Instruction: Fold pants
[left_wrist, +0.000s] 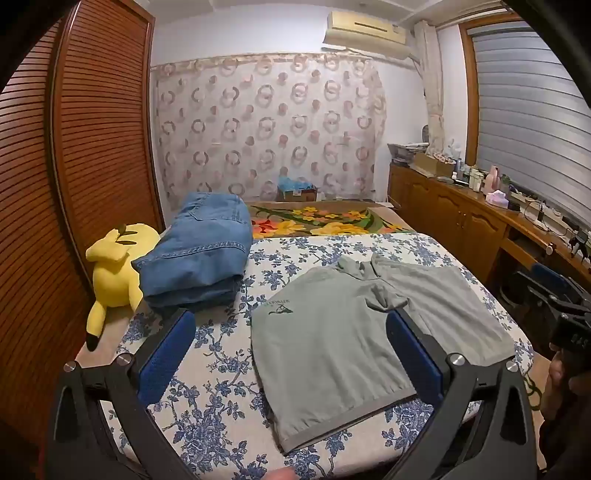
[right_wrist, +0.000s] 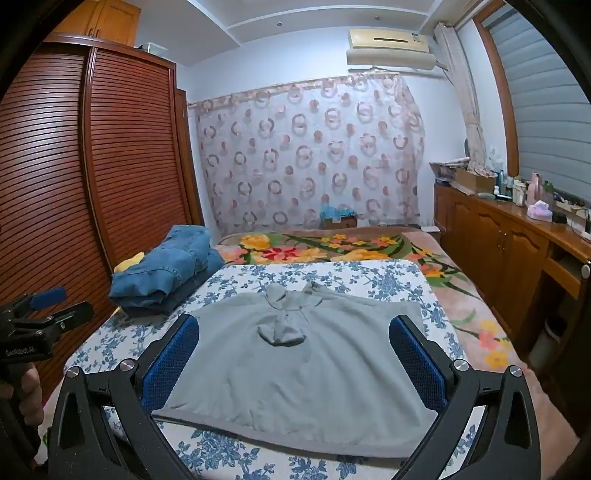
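Note:
A grey pair of pants (left_wrist: 354, 332) lies spread flat on the blue-flowered sheet (left_wrist: 221, 354), waistband toward me. It also shows in the right wrist view (right_wrist: 295, 365). My left gripper (left_wrist: 291, 325) is open and empty, held above the garment's near left part. My right gripper (right_wrist: 293, 332) is open and empty, held above the garment's near edge. The left gripper also shows at the left edge of the right wrist view (right_wrist: 55, 306).
Folded blue jeans (left_wrist: 199, 254) are stacked at the bed's left side beside a yellow plush toy (left_wrist: 114, 266). A wooden slatted wardrobe (left_wrist: 74, 147) stands on the left. A wooden cabinet (left_wrist: 461, 206) with clutter runs along the right. A flowered blanket (left_wrist: 325, 221) lies behind.

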